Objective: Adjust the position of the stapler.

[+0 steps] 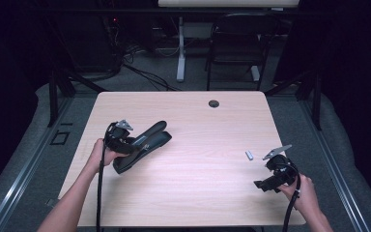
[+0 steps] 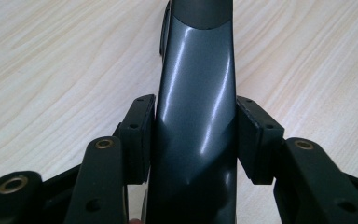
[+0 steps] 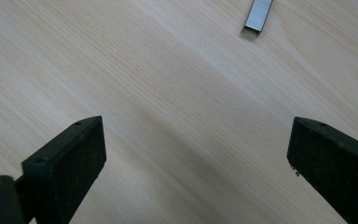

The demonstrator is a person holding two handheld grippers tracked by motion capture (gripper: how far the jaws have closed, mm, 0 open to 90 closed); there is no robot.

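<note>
A black and dark grey stapler (image 1: 147,140) lies on the light wood table (image 1: 198,193) at the left, its top arm raised. My left gripper (image 1: 136,145) is shut on its glossy body (image 2: 196,93); both pads (image 2: 137,135) press against its sides. A short strip of staples (image 1: 249,155) lies on the table at the right, also seen as a small metal strip (image 3: 259,14) in the right gripper view. My right gripper (image 1: 264,184) is held near the front right edge, just short of that strip, and stands wide open (image 3: 196,154) over bare wood with nothing between its pads.
A round cable hole (image 1: 214,103) sits near the table's far edge. Beyond the table stand a dark folding chair (image 1: 236,43) and a white desk leg (image 1: 180,53). The person's forearms reach in from the near edge.
</note>
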